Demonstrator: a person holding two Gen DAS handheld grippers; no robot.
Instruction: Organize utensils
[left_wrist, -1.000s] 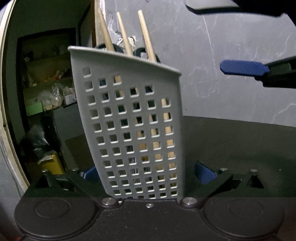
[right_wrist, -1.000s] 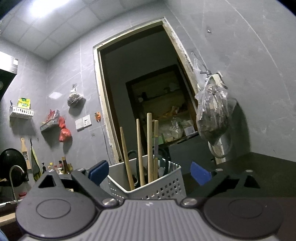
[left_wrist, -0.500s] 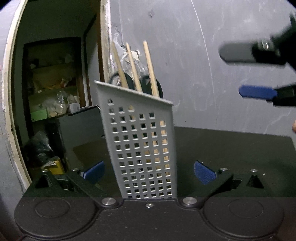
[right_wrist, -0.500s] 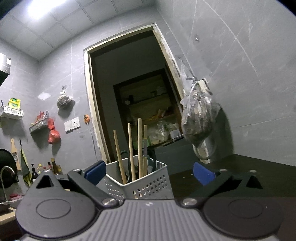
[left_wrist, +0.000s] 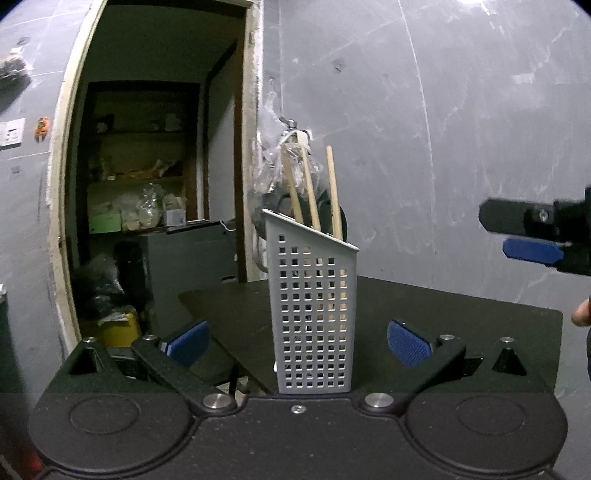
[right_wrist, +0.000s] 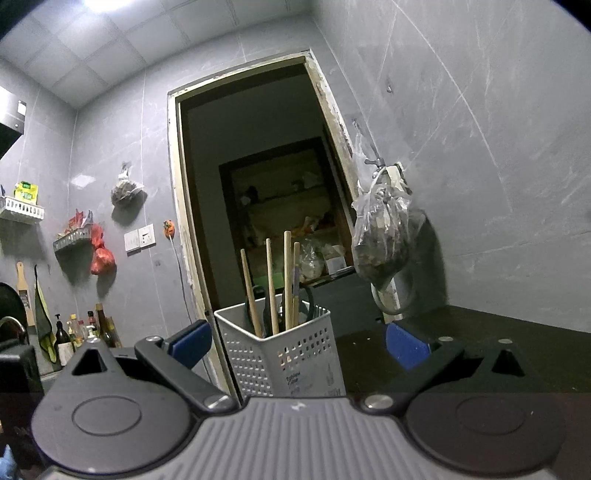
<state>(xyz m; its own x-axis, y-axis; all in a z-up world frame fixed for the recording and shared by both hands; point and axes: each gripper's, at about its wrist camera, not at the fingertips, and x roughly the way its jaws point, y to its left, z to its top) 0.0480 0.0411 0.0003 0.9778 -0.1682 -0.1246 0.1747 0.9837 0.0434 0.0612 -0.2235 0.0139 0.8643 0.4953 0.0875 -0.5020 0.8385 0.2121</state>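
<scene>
A pale grey perforated utensil holder (left_wrist: 314, 314) stands upright on the dark bench (left_wrist: 461, 325), with wooden handles (right_wrist: 271, 284) and dark utensils sticking out of its top. The left tool (left_wrist: 297, 341) and right tool (right_wrist: 297, 345) both sit spread apart, gripping nothing.

Legible text: none.
Small printed label on the lower wall of the grey perforated utensil basket (right_wrist: 291, 354), right wrist view: blue lettering, too small and blurred to read. Packets on the white wall shelf (right_wrist: 22, 210) and bottles (right_wrist: 79, 336) by the sink: markings not decipherable.
</scene>
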